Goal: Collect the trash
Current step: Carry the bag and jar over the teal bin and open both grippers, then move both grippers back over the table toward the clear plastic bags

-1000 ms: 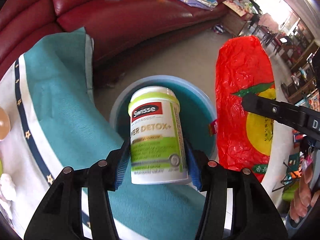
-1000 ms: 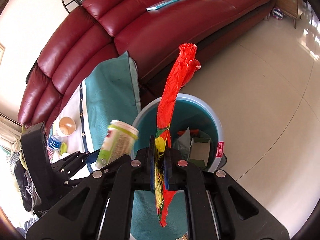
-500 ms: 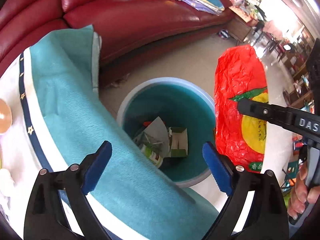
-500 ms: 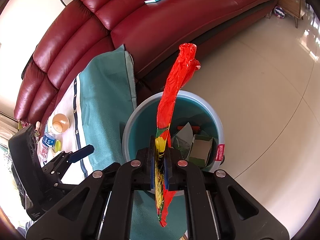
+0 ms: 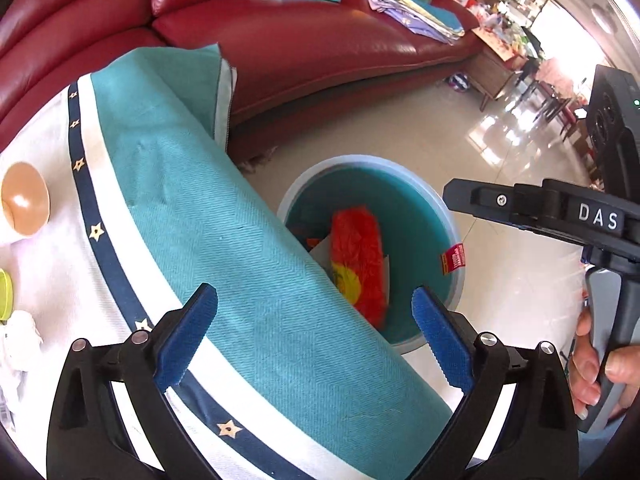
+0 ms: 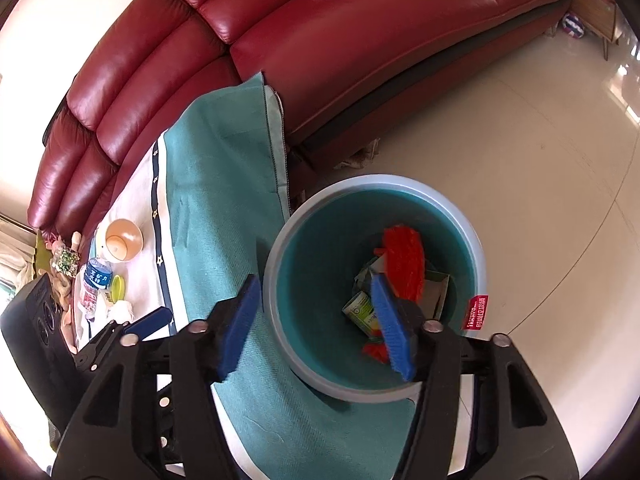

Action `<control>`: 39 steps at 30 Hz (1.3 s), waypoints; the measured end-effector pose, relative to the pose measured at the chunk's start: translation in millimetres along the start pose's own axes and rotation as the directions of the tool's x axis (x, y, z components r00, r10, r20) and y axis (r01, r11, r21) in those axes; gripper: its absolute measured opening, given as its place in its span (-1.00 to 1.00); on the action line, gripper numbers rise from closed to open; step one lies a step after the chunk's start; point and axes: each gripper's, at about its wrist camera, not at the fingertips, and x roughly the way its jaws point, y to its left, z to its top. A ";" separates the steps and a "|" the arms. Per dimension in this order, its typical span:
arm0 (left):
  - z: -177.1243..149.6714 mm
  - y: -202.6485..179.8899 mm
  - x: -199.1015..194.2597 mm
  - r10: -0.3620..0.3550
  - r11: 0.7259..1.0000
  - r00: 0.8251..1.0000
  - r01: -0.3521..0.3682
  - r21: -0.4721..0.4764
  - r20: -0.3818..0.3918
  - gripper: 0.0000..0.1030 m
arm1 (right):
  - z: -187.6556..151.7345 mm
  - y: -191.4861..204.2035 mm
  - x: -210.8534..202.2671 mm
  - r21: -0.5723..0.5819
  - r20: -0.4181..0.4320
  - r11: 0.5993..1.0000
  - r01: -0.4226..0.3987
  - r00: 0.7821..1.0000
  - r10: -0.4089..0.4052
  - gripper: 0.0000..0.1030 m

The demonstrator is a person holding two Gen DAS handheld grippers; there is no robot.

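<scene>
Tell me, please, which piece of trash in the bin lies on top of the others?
The red wrapper: it rests over the cardboard box and the green-labelled bottle inside the blue bin.

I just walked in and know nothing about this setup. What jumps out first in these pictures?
A red wrapper lies in a teal bin on the floor, on top of boxes and other trash. Behind it runs a dark red sofa, and a teal cloth hangs over the table edge beside the bin. Both tools, left and right, are open and empty; their jaws have just been opening.
</scene>
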 end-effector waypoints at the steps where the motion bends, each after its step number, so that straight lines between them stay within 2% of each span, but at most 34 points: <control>1: -1.4 1.5 -1.4 -0.001 1.000 1.000 0.001 -0.003 0.002 0.90 | 0.1 0.8 0.4 0.003 0.001 1.000 0.006 1.000 -0.006 0.47; 3: -4.2 4.6 -4.7 -0.006 1.000 1.000 0.006 -0.007 0.004 0.90 | -1.1 1.6 0.4 0.012 -0.005 1.000 0.021 1.000 -0.021 0.54; 9: -14.3 8.6 -16.6 -0.014 1.000 1.000 0.014 -0.019 0.015 0.90 | -8.3 0.7 -2.6 0.037 -0.030 0.998 0.060 0.998 -0.059 0.56; 13: -20.6 8.1 -28.3 -0.018 1.000 0.999 0.019 -0.021 0.034 0.90 | -15.0 8.0 -13.5 0.020 -0.017 0.995 0.094 0.995 -0.094 0.69; 16: -27.1 6.7 -39.5 -0.016 1.000 0.999 0.017 -0.013 0.048 0.92 | -22.4 16.4 -22.8 -0.008 -0.005 0.992 0.128 0.992 -0.128 0.81; 20: -38.2 9.9 -56.4 -0.005 1.000 0.998 0.006 -0.006 0.067 0.92 | -34.7 31.1 -31.4 -0.055 0.019 0.985 0.164 0.986 -0.163 0.81; 23: -48.8 18.3 -68.4 0.005 1.000 0.997 -0.004 -0.012 0.078 0.92 | -46.4 54.2 -36.1 -0.156 0.080 0.967 0.202 0.978 -0.191 0.81; 26: -60.7 32.6 -80.6 0.022 0.999 0.996 -0.019 -0.031 0.088 0.92 | -55.1 78.8 -28.7 -0.249 0.071 0.950 0.190 0.982 -0.178 0.81; 30: -82.2 63.5 -98.3 0.043 0.996 0.992 -0.034 -0.077 0.121 0.92 | -61.4 107.9 -11.8 -0.295 0.029 0.943 0.156 0.988 -0.154 0.81; 36: -112.9 122.9 -120.5 0.144 0.981 0.983 -0.127 -0.144 0.114 0.92 | -65.8 158.1 23.8 -0.306 -0.093 0.950 0.065 0.991 -0.097 0.81; 37: -118.4 135.9 -124.4 0.163 0.977 0.980 -0.144 -0.158 0.111 0.92 | -68.4 179.7 36.9 -0.319 -0.127 0.947 0.042 0.988 -0.086 0.81; 39: -128.6 163.5 -131.7 0.197 0.966 0.975 -0.175 -0.190 0.106 0.92 | -69.8 191.0 44.1 -0.328 -0.145 0.944 0.029 0.986 -0.081 0.82</control>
